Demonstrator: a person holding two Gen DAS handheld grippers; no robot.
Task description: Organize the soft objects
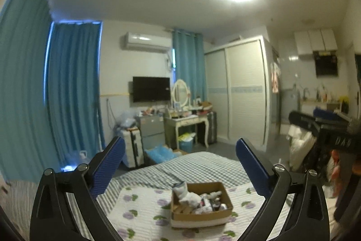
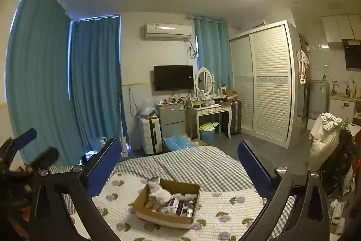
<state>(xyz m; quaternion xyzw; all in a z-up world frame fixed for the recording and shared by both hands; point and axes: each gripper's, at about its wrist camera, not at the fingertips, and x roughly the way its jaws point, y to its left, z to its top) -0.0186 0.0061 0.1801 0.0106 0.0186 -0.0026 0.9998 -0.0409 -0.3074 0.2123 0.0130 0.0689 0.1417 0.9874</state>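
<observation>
- Left gripper (image 1: pixel 180 148) held raised and level, jaws spread wide, nothing between them.
- Blue pads (image 1: pixel 110 164) angled outward in a V, black arms running back toward the lens.
- Right gripper (image 2: pixel 180 150) likewise raised, jaws wide apart and empty.
- Its blue pads (image 2: pixel 103 166) splayed in the same V, on black arms with silver pivot bolts.
- Right gripper (image 1: pixel 325 128) seen at the right edge of the left view, beside and apart from the left one.
- Left gripper (image 2: pixel 24 146) seen at the left edge of the right view, one blue finger tip showing; jaw state there too blurred to tell.
</observation>
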